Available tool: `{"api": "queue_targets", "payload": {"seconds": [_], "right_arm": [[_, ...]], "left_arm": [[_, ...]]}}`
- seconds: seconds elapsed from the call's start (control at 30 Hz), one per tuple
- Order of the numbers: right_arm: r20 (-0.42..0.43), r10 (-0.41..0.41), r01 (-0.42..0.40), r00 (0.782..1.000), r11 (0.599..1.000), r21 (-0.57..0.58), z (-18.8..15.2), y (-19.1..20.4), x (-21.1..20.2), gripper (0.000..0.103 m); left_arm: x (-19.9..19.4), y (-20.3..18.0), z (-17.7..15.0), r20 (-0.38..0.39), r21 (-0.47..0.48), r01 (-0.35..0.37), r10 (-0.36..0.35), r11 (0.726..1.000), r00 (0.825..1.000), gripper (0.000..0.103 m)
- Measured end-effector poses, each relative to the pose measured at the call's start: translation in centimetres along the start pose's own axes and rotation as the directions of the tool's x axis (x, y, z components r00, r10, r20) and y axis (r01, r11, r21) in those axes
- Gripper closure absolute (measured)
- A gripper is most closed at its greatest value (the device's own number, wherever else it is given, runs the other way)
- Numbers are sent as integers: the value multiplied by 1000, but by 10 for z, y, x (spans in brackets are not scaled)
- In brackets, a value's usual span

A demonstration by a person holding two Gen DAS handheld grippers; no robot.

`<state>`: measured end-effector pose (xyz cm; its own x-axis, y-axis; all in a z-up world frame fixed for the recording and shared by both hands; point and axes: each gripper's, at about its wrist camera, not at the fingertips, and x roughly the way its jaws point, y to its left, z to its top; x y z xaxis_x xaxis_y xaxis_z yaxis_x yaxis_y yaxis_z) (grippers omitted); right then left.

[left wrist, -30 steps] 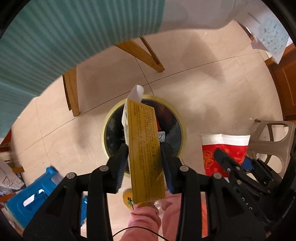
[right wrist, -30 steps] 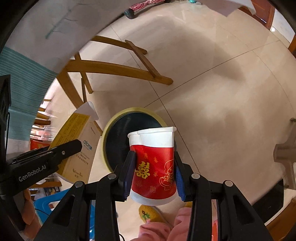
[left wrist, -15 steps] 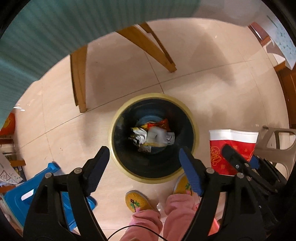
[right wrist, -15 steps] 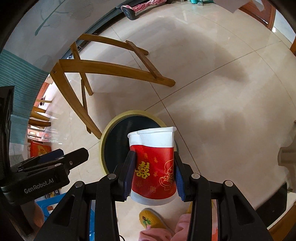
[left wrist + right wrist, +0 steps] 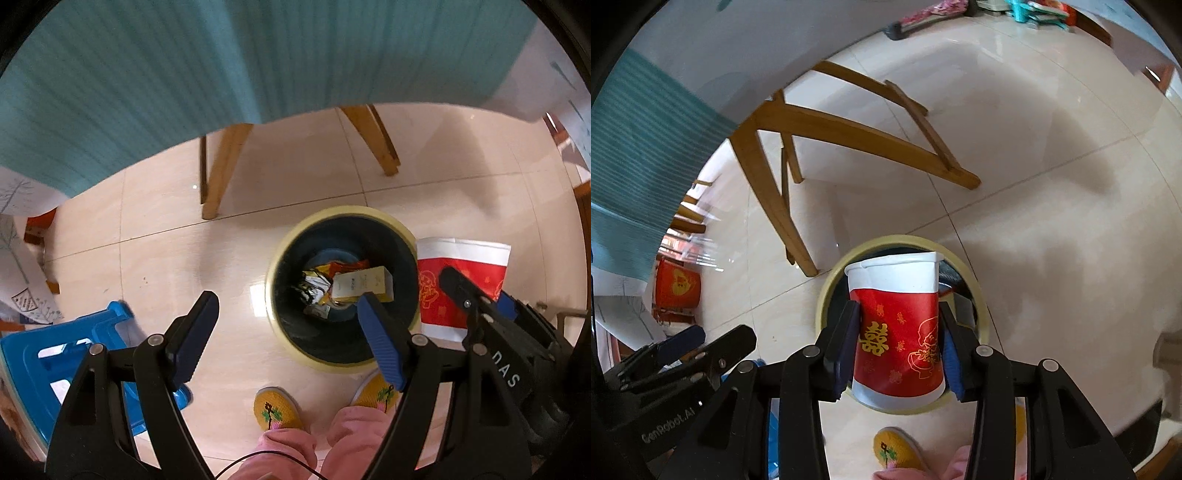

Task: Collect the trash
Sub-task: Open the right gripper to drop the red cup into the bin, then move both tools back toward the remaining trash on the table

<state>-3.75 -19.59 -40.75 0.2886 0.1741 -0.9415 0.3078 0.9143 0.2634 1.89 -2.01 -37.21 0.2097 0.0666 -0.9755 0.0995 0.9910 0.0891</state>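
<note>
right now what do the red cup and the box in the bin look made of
Red cup: likely thin paper, glossy print; its white rim is creased out of round in the right gripper.
Yellow box: probably printed cardboard, with flat faces and sharp folded edges.

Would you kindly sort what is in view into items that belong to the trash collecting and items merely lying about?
Job: red paper cup in right gripper; trash bin; yellow carton inside it.
Lying about: blue plastic stool; wooden table legs.

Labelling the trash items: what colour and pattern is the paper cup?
Paper cup: red with gold print, white bands at rim and base. Clearest in the right wrist view.
</note>
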Motion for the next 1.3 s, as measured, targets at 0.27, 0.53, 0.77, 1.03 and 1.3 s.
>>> {"api": "queue_targets", "payload": {"seconds": [0.27,0.53,0.77,1.03,1.3], "right_arm": [[-14,-2,1,1000,1000,-31,9,21,1,49],[-13,-7,7,1000,999,-47,12,30,-17,46],[-5,-21,20,1000,998,-57,10,43,-56,46],[-6,-16,16,1000,999,-33,4,74,-139,46],[88,-22,28,996,997,-67,10,117,-258,46]], "left_arm": [[-14,13,4,20,-27,-6,6,1000,1000,28],[-37,19,6,33,-40,-2,3,999,999,28],[-77,31,1,37,-36,11,-10,999,999,28],[-174,38,-4,58,25,40,-41,999,997,28],[-287,45,-4,137,155,115,-136,981,981,28]]}}
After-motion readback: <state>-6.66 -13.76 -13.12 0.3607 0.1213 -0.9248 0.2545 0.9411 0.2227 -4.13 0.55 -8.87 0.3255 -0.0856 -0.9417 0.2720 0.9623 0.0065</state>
